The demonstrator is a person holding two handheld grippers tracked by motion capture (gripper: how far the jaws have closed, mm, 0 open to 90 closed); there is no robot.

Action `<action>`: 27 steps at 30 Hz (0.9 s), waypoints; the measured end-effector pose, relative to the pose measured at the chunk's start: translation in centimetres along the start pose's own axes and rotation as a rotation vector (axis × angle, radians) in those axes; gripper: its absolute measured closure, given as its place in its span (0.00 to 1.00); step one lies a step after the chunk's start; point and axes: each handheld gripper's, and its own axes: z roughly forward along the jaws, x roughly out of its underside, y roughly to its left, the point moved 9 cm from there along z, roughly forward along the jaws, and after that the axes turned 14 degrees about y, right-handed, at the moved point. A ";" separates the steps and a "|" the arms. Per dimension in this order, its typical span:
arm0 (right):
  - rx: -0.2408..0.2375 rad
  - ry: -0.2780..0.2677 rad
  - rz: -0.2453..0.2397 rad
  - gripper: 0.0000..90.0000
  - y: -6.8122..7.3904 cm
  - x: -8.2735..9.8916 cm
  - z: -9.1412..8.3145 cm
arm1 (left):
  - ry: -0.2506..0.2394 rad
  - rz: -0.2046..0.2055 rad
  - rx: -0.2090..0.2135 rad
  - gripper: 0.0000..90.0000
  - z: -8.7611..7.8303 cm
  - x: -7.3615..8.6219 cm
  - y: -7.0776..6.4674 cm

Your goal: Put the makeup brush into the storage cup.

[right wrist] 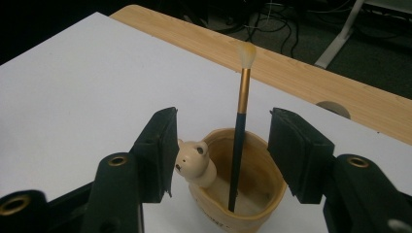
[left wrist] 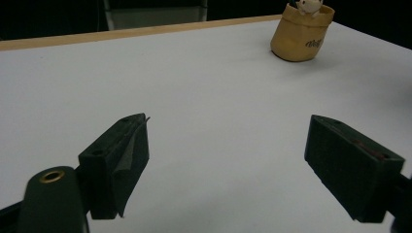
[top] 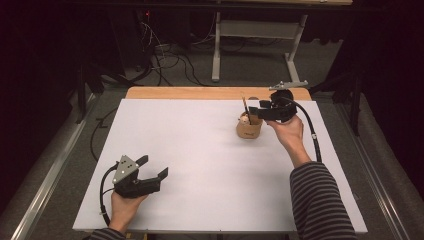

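Observation:
A tan cup [top: 248, 129] [left wrist: 301, 34] [right wrist: 243, 189] with a small bear figure [right wrist: 194, 162] on its rim stands at the far right of the white table. A brush [right wrist: 239, 131] [top: 245, 109] with a dark handle, gold ferrule and pale tip stands upright inside it. My right gripper [top: 256, 114] [right wrist: 221, 150] hovers over the cup, open, jaws either side of the brush handle without touching it. My left gripper [top: 152, 167] [left wrist: 226, 160] rests low near the table's front left, open with nothing between its jaws.
The white table top [top: 200, 160] has a wooden strip [top: 215, 93] along its far edge. Behind it are a desk frame [top: 260, 40] and loose cables [top: 170, 60] on the floor. A metal rail [top: 50, 175] runs along the left side.

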 end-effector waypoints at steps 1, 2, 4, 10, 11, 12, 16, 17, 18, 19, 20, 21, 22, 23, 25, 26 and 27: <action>0.001 0.003 0.000 0.49 0.0 0.0 -0.1 | 0.001 0.000 0.000 0.19 0.0 0.0 0.0; 0.003 0.005 0.002 0.49 -0.1 0.0 -0.1 | 0.000 0.000 0.001 0.19 0.0 0.0 0.0; 0.004 0.003 0.003 0.48 -0.1 0.0 -0.2 | 0.000 -0.001 0.000 0.19 0.0 0.0 0.0; 0.006 0.004 0.010 0.47 -0.2 0.1 -0.3 | 0.000 -0.001 0.000 0.19 0.0 0.0 0.0; 0.004 0.008 0.013 0.47 -0.2 0.2 -0.4 | 0.001 -0.001 -0.001 0.19 0.0 0.0 0.0; 0.002 0.009 0.014 0.47 -0.2 0.2 -0.5 | 0.000 -0.001 -0.002 0.19 0.0 0.0 0.0; 0.003 0.008 0.014 0.47 -0.1 0.3 -0.8 | 0.000 0.000 -0.003 0.19 0.0 0.0 0.1; 0.004 0.005 0.013 0.47 -0.1 0.3 -0.9 | 0.000 -0.001 -0.004 0.19 0.0 0.0 0.1; 0.003 0.000 0.012 0.47 -0.1 0.3 -1.0 | 0.000 -0.001 -0.004 0.19 0.0 0.0 0.1; 0.003 0.000 0.012 0.47 -0.1 0.3 -1.0 | 0.000 -0.001 -0.004 0.19 0.0 0.0 0.1; 0.005 0.004 0.012 0.47 0.0 0.4 -1.2 | 0.000 -0.001 -0.003 0.19 0.0 0.0 0.0; 0.004 0.005 0.009 0.47 0.0 0.4 -1.2 | -0.001 -0.001 -0.004 0.19 0.0 0.0 0.0; 0.012 0.005 0.003 0.47 0.0 0.6 -1.4 | 0.000 -0.001 -0.004 0.19 0.0 0.0 0.0; 0.015 -0.007 0.005 0.47 -0.1 0.6 -1.6 | 0.000 -0.001 -0.004 0.19 0.0 0.0 0.0; 0.014 -0.008 0.008 0.47 -0.3 0.9 -1.6 | 0.000 -0.001 -0.003 0.19 0.1 0.0 0.0; 0.018 -0.004 0.009 0.47 -0.4 1.1 -1.7 | 0.000 -0.001 -0.003 0.19 0.1 0.0 0.0; 0.019 -0.004 0.012 0.47 -0.5 1.2 -1.7 | 0.000 -0.001 -0.003 0.19 0.1 0.0 0.0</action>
